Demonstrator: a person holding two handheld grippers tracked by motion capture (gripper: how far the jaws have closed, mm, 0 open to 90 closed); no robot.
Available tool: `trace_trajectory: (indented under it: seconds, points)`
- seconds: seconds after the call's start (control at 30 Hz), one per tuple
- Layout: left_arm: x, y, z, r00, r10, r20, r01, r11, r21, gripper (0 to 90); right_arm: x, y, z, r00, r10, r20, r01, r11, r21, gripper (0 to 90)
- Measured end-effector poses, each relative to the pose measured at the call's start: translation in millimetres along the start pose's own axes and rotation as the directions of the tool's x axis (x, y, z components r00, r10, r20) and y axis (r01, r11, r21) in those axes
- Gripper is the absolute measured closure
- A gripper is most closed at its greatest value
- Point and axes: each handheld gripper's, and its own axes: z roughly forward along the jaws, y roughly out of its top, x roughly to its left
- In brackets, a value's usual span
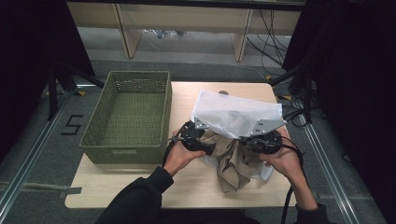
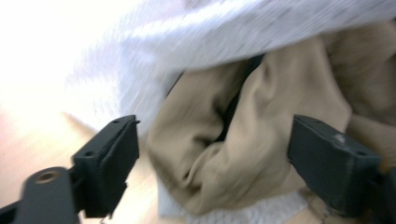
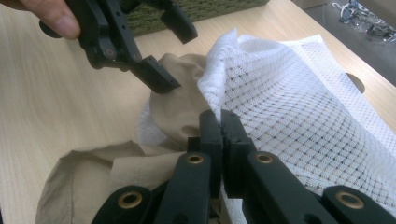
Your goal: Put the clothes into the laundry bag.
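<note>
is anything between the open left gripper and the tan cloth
Nothing visible. The left gripper hangs open just over the tan cloth, with bare air between its jaws and the fabric. The white mesh bag, pinched at its edge by the right gripper, lies beside and above the cloth.

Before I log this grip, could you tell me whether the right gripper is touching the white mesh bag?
Touching. In the right gripper view the right gripper has its jaws shut on the edge of the white mesh bag.
</note>
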Motion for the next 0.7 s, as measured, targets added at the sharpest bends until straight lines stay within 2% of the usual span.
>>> trace_trajectory:
  seconds: [0.03, 0.07, 0.1, 0.17, 0.23, 0.3, 0.33, 0.37, 0.43, 0.5, 0.53, 0.57, 0.6, 0.7]
  points:
    - [1.7, -3.4, 5.9, 0.9996, -0.005, 0.028, 0.005, 0.9997, 0.023, 15.8, 0.2, 0.1, 0.7, 1.0000, -0.006, 0.002, 0.006, 1.000, -0.001, 90.0]
    - [1.0, -6.1, 11.7, 0.9977, -0.032, 0.060, 0.030, 0.9989, 0.035, 15.9, 1.7, 0.1, 0.9, 1.0000, 0.006, 0.004, -0.006, 1.000, 0.008, 90.0]
    - [0.1, -8.0, 16.2, 0.9951, -0.031, 0.094, 0.026, 0.9984, 0.050, 17.2, 1.5, 0.3, 1.7, 1.0000, 0.003, 0.002, -0.003, 1.000, 0.008, 90.0]
    - [-2.4, -11.7, 25.1, 0.9893, -0.013, 0.145, 0.006, 0.9990, 0.045, 29.8, 1.1, 0.5, 3.3, 1.0000, -0.001, -0.001, 0.001, 1.000, 0.007, 90.0]
    - [-5.2, -11.7, 26.3, 0.9900, 0.049, 0.133, -0.054, 0.9977, 0.040, 43.2, 1.4, 0.1, 4.7, 1.0000, -0.002, 0.002, 0.002, 1.000, 0.010, 90.0]
    - [-9.2, -10.4, 21.7, 0.9889, 0.054, 0.138, -0.058, 0.9981, 0.022, 61.6, 0.4, -0.3, 6.2, 0.9999, -0.011, 0.001, 0.011, 1.000, 0.012, 90.0]
    - [-13.8, -9.6, 18.4, 0.9895, 0.060, 0.132, -0.063, 0.9979, 0.019, 65.7, 0.0, -0.7, 6.5, 1.0000, 0.002, 0.002, -0.002, 1.000, 0.012, 90.0]
    - [-18.7, -8.8, 16.1, 0.9873, 0.063, 0.146, -0.065, 0.9979, 0.008, 68.7, -0.2, -1.2, 7.0, 1.0000, 0.003, 0.003, -0.003, 1.000, 0.012, 90.0]
    - [-35.9, -4.0, 6.3, 0.9805, 0.091, 0.174, -0.088, 0.9957, -0.029, 71.7, 0.1, -1.2, 7.8, 1.0000, -0.005, -0.003, 0.005, 1.000, 0.010, 90.0]
    - [-48.9, 2.5, -1.3, 0.9779, 0.123, 0.169, -0.118, 0.9922, -0.042, 73.0, -0.1, -0.2, 8.1, 1.0000, -0.008, -0.005, 0.008, 1.000, 0.002, 90.0]
    - [-54.6, 6.6, -3.5, 0.9783, 0.119, 0.170, -0.110, 0.9921, -0.060, 73.3, 0.5, 0.2, 7.7, 0.9999, -0.009, -0.006, 0.009, 1.000, 0.003, 90.0]
    - [-57.9, 10.9, -5.4, 0.9774, 0.132, 0.165, -0.123, 0.9903, -0.065, 73.5, 1.4, 1.1, 6.7, 0.9999, -0.009, -0.008, 0.009, 1.000, -0.002, 90.0]
    - [-60.2, 14.5, -5.5, 0.9791, 0.135, 0.153, -0.123, 0.9889, -0.083, 73.6, 2.5, 1.9, 4.9, 0.9999, -0.008, -0.006, 0.008, 1.000, -0.004, 90.0]
    - [-60.9, 21.8, 2.4, 0.9848, 0.091, 0.148, -0.076, 0.9915, -0.105, 73.7, 2.3, 4.6, -1.1, 0.9998, -0.016, -0.012, 0.016, 0.999, -0.031, 90.0]
